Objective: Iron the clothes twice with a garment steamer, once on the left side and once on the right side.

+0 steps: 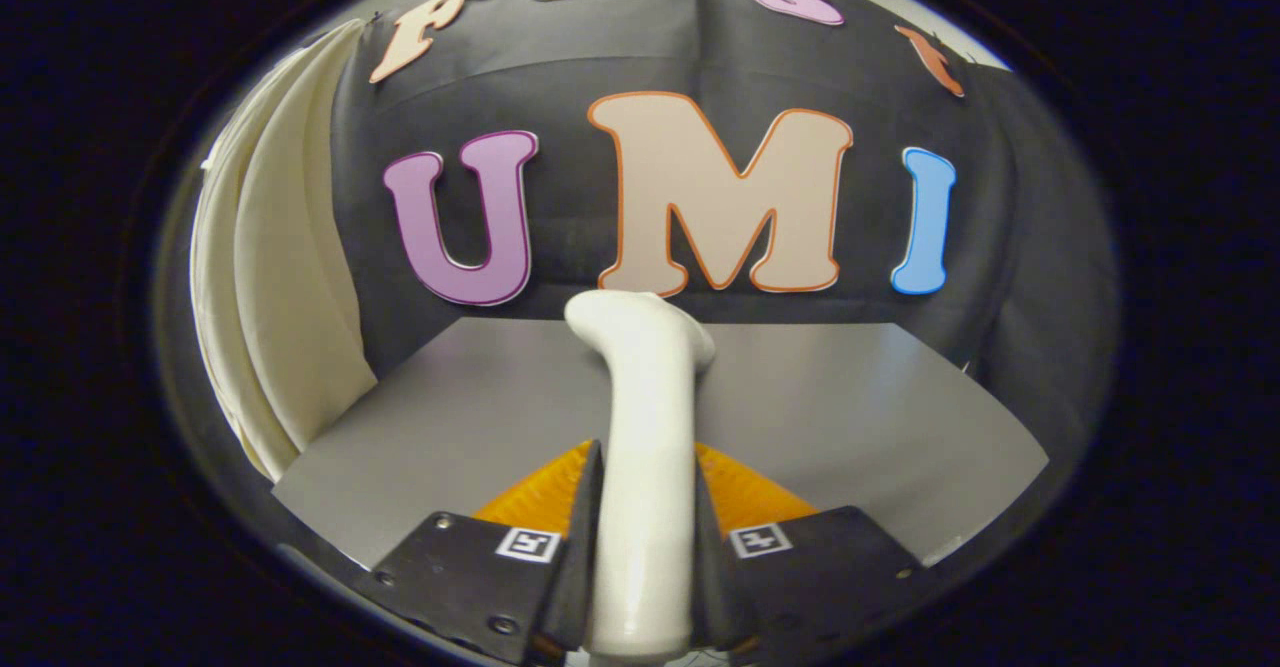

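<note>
Steamer point(640, 467) clamped upright in my tongs point(645, 537), both fingers pressing its handle above the grey table point(880, 417).
I'd keep this hold firm, swing left to the cream garment point(280, 277), and stroke its left side evenly.

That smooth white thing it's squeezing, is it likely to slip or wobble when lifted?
The glossy white plastic steamer handle looks slick, so it might slide a little. It appears rigid, not floppy. Both fingers of the hand-held gripper press its sides low down, while its bent head sits far beyond them over the grey table, so it may tip forward.
</note>
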Tool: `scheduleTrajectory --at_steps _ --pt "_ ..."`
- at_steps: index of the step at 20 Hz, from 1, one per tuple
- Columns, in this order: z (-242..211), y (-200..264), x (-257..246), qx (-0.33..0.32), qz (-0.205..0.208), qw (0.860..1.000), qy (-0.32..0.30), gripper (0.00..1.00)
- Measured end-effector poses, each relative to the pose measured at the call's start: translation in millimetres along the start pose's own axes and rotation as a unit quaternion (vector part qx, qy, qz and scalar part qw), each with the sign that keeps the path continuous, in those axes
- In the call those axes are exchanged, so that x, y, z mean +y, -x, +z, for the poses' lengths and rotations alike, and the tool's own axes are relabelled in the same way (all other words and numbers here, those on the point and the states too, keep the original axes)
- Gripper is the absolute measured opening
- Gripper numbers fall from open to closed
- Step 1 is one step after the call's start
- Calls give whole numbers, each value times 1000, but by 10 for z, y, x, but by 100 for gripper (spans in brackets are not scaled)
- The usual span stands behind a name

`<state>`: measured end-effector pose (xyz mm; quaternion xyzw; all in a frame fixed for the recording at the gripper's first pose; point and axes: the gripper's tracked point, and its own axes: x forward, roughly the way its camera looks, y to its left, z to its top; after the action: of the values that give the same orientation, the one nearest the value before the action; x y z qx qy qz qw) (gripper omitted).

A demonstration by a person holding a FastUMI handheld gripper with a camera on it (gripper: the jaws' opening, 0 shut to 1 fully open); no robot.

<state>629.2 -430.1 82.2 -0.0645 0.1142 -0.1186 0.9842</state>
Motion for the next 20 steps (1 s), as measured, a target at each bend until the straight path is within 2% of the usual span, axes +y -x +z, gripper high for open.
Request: scheduleTrajectory --at_steps 2,5,7,11,17,20 --pt "-20 -19 10 8 -3 1000 9 44" --pt "-8 8 8 16 0 1000 11 42" --pt "-7 55 29 20 9 1000 -9 39" --pt "-37 312 47 24 6 999 -28 38" --pt "-42 1062 349 6 -9 999 -38 38" --pt "-55 1579 601 -5 -36 998 -46 38"
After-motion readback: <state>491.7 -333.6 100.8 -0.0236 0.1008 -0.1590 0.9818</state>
